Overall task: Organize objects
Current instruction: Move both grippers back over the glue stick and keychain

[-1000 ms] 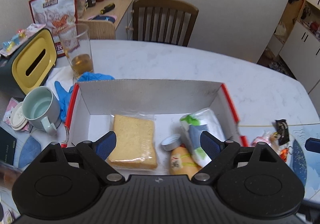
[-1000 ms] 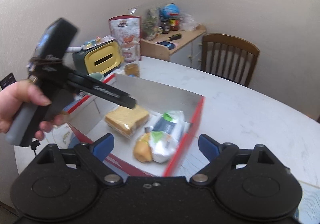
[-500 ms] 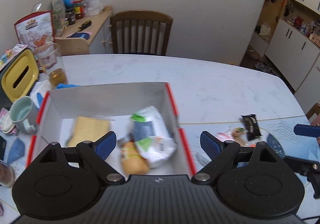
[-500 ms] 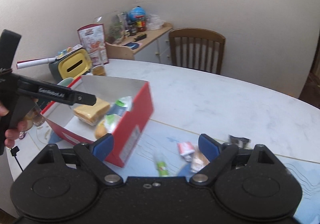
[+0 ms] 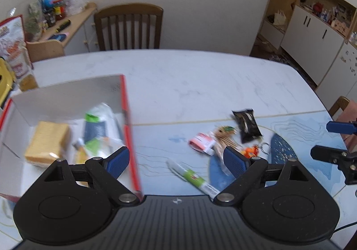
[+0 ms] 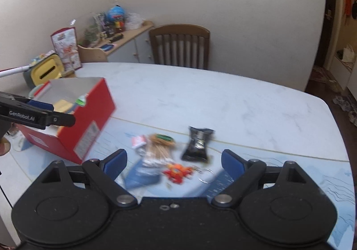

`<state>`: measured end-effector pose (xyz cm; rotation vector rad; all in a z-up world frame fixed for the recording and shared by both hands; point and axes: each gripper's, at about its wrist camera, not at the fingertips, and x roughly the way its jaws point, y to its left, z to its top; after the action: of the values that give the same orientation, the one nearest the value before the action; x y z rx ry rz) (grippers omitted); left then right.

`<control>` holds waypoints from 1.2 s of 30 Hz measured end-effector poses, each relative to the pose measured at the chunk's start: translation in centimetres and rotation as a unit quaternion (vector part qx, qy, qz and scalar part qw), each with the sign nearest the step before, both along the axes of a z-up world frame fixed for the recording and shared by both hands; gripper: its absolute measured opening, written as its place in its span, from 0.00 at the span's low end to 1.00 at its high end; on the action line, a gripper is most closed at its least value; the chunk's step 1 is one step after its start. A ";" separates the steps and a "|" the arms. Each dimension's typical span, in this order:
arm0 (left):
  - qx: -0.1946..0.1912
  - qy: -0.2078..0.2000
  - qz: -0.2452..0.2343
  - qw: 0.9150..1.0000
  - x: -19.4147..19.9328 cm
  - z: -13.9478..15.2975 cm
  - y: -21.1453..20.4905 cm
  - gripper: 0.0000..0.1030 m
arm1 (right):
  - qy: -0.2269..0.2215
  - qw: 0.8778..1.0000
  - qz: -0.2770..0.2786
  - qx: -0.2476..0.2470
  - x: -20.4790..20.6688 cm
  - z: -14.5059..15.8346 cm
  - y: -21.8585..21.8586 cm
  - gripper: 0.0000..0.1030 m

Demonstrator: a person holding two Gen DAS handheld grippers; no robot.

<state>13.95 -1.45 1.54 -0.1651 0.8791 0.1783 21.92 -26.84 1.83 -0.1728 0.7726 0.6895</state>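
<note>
A red cardboard box (image 5: 125, 103) (image 6: 93, 111) stands at the table's left and holds a wrapped bread slice (image 5: 45, 142), a white-green packet (image 5: 100, 120) and more. Loose items lie to its right: a black sachet (image 5: 246, 125) (image 6: 197, 142), a toothpick bundle (image 5: 223, 138) (image 6: 159, 145), a small red-white packet (image 5: 202, 142), an orange keychain toy (image 6: 177, 172) and a green-white pen (image 5: 191, 177). My left gripper (image 5: 176, 162) is open and empty above the box's right wall and the pen. My right gripper (image 6: 174, 163) is open and empty above the orange toy.
A wooden chair (image 5: 129, 25) stands behind the white marble table (image 5: 200, 76). A yellow tissue box (image 6: 44, 70), a snack bag (image 6: 65, 49) and a cluttered side cabinet (image 5: 64, 29) are at the far left. A blue printed mat (image 6: 290, 172) covers the near table.
Both grippers have swung right, away from the box's inside. The loose items beside the box have come into view under them. Both stay open and empty.
</note>
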 end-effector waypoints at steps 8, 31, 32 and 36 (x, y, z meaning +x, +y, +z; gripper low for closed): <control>0.023 0.026 -0.023 0.999 1.2 -4.6 -5.6 0.88 | 0.000 1.000 -0.008 -0.028 1.9 -2.9 -2.1 0.88; 0.044 0.065 0.088 0.993 2.1 -13.1 -6.7 0.89 | 0.019 0.990 0.114 -0.084 5.1 -10.5 2.7 0.85; 0.044 0.061 0.091 0.993 2.1 -13.1 -6.8 0.89 | 0.020 0.990 0.115 -0.085 5.2 -10.7 2.8 0.85; 0.044 0.055 0.101 0.992 2.3 -13.2 -6.6 0.89 | 0.028 0.990 0.113 -0.083 6.0 -11.4 3.4 0.82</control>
<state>16.27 -8.05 -11.70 -0.1626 0.9624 0.4188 27.88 -23.44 -9.54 -0.3995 0.8725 0.8463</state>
